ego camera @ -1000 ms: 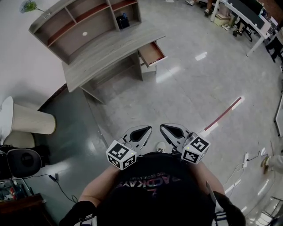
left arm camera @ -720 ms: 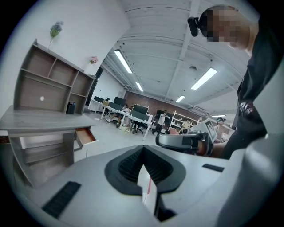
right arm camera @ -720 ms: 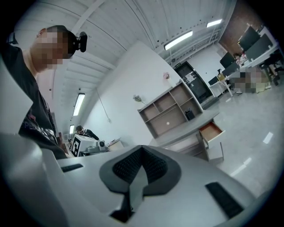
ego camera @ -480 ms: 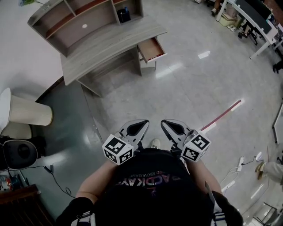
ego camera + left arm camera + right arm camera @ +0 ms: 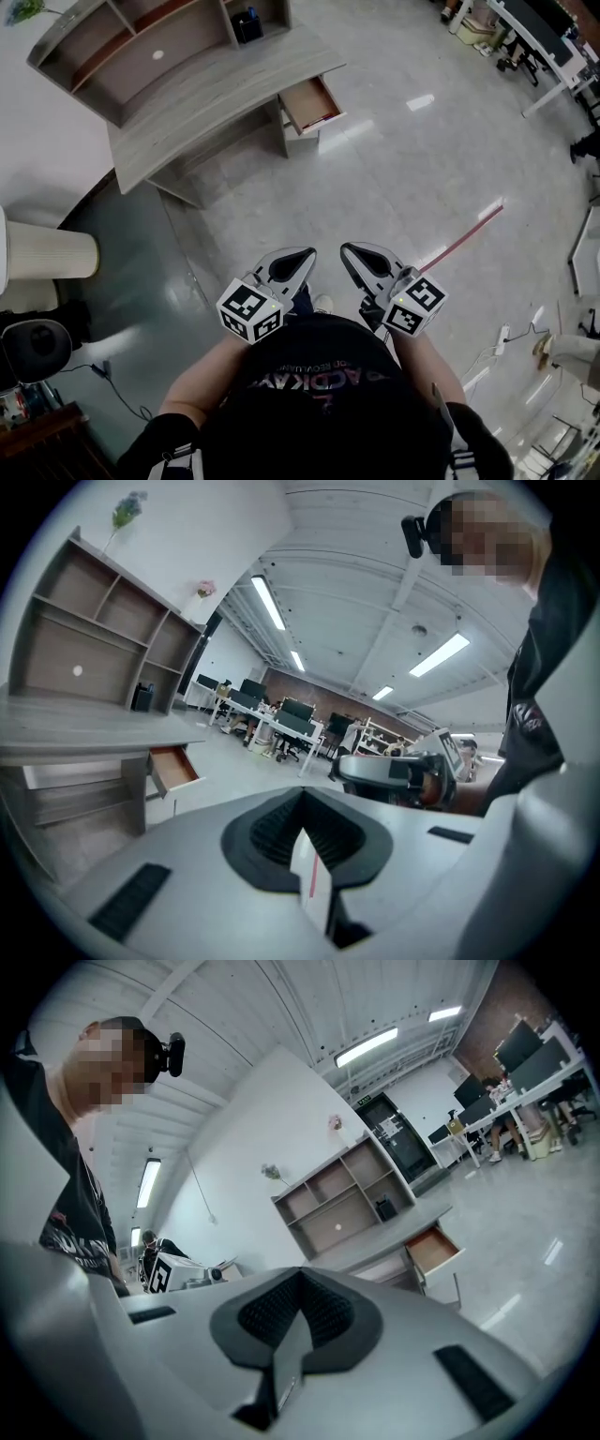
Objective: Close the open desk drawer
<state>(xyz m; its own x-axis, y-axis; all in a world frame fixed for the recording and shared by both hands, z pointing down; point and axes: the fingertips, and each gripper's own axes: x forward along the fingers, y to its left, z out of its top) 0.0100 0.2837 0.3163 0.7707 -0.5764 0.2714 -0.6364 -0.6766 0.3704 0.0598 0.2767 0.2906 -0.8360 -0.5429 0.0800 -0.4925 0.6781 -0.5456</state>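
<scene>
Glossy grey floor (image 5: 403, 178) fills most of head view, w/ a pale wood desk (image 5: 216, 94) at far left against a white wall and a shelf hutch (image 5: 141, 56) standing on its top. Open desk drawer (image 5: 309, 103) sits under the desk's right end, pulled out toward the open floor, reddish-brown inside showing; contents too small to tell. Small black item (image 5: 247, 25) stands in hutch's right-hand compartment. Person's left gripper (image 5: 302, 259) and right gripper (image 5: 354, 255) are held side by side near the chest, close together but not touching, tips pointing away over the far floor, both well apart from the drawer w/ a stretch of floor btwn. Left gripper view: jaws pressed together and empty, drawer off to the left beyond them. Right gripper view: same, jaws closed on nothing, drawer to the right beyond the jaws. Each gripper carries its marker cube (image 5: 250, 311) at the near end, by the person's dark shirt (image 5: 319, 394). Pale shoe tip (image 5: 323, 303) shows btwn the two grippers, just past the shirt. Thin red strip (image 5: 464, 239) lies on floor to the right of the grippers. Cream cylinder bin (image 5: 52, 255) stands at left on a darker floor patch. White office desks (image 5: 534, 37) w/ chairs at far right.
</scene>
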